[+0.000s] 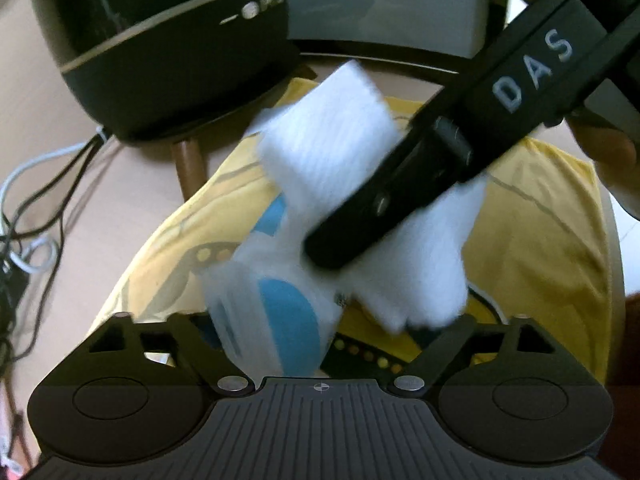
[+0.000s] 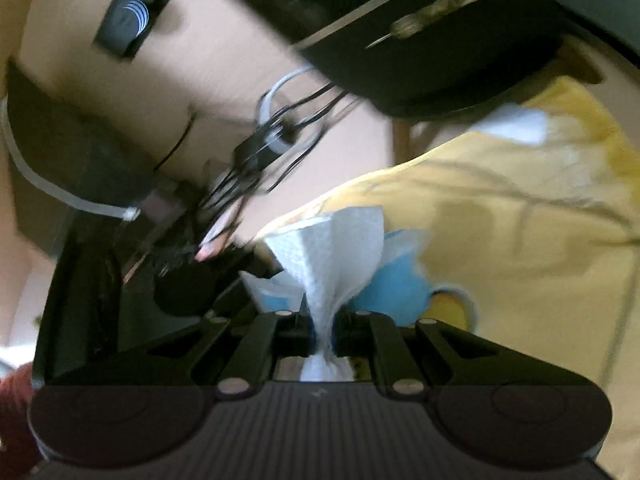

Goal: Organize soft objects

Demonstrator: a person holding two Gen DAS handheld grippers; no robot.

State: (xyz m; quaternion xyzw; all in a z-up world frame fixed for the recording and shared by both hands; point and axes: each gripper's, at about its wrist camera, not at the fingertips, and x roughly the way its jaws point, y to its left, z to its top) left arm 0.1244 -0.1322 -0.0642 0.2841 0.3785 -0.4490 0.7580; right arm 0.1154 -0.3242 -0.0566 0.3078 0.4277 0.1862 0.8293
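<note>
cables (image 1: pixel 36 208): left of yellow cloth, on floor
left gripper (image 1: pixel 320 320): jaws part-open, white-and-blue packet (image 1: pixel 280 320) between them; grip unclear, blurred
yellow cloth (image 1: pixel 540 240): landmark, spread over table
white tissue (image 2: pixel 332 248): over cloth centre, bunched
right gripper (image 2: pixel 324 336): jaws pinched tight on white tissue
step: likely drawing tissue from the packet
next: probably steady packet, pull tissue free, lay it on cloth
</note>
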